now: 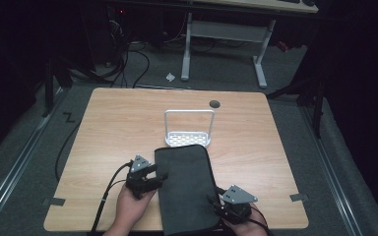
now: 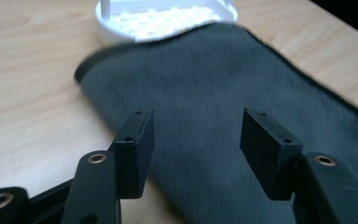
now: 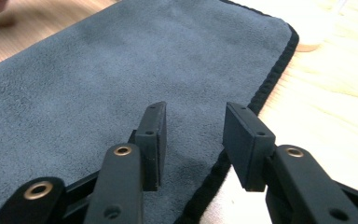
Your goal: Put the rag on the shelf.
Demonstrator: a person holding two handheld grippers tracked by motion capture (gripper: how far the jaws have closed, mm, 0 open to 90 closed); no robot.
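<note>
Cloth (image 1: 186, 189) lies on wooden table (image 1: 118, 128) between spread left gripper (image 1: 153, 178) and right gripper (image 1: 218, 202).

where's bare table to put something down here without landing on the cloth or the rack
Bare wood lies left of the white rack and dark cloth, out to the table edge, and right of both, toward the right edge. The back strip is free apart from a small dark disc. It is crowded front centre, where the left gripper and right gripper flank the cloth.

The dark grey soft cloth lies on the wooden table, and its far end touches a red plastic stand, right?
Not quite: the stand is white, not red. In the high view the dark grey soft cloth lies on the wooden table, its far end touching the white plastic stand.
</note>
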